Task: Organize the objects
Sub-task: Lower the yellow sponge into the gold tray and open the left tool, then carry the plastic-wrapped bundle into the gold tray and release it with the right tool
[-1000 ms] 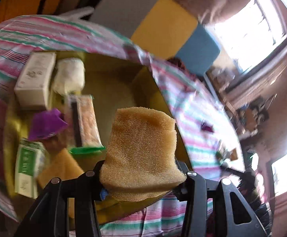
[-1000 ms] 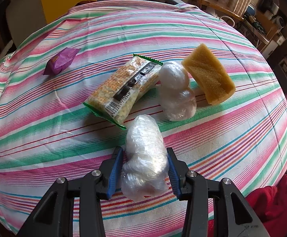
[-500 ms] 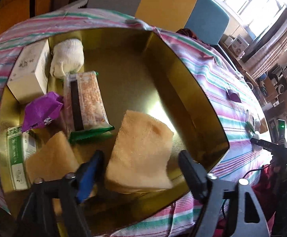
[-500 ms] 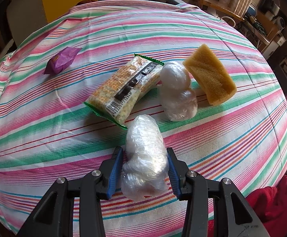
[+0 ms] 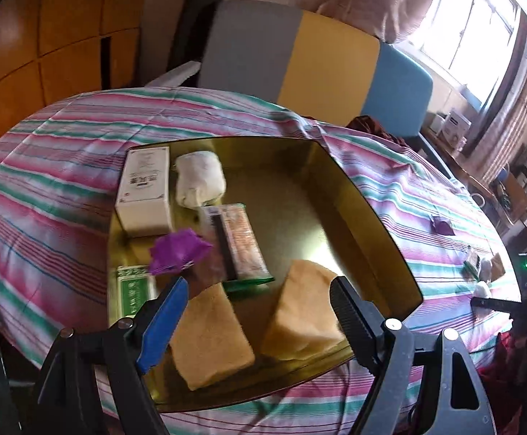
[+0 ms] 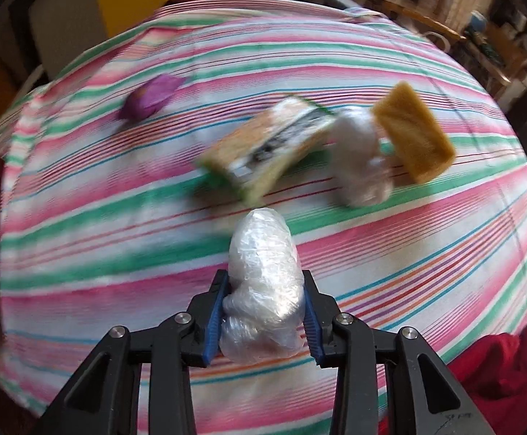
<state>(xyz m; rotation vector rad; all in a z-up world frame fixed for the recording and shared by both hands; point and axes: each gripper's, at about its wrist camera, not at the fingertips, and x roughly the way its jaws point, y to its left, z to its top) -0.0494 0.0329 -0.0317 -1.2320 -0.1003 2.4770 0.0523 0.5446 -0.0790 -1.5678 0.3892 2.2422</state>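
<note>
Jaws: left gripper spread wide, nothing between, sponge lying in gold tray at its 5 o'clock corner. Right gripper just closed further, pinching plastic-wrapped bundle over striped cloth.

Tray right half bare; left half crowded, sponges near front.

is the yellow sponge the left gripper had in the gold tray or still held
In the tray. The yellow foam sponge rests inside the shallow gold metal tray, and the left gripper stands wide open, pads clear of it.
</note>
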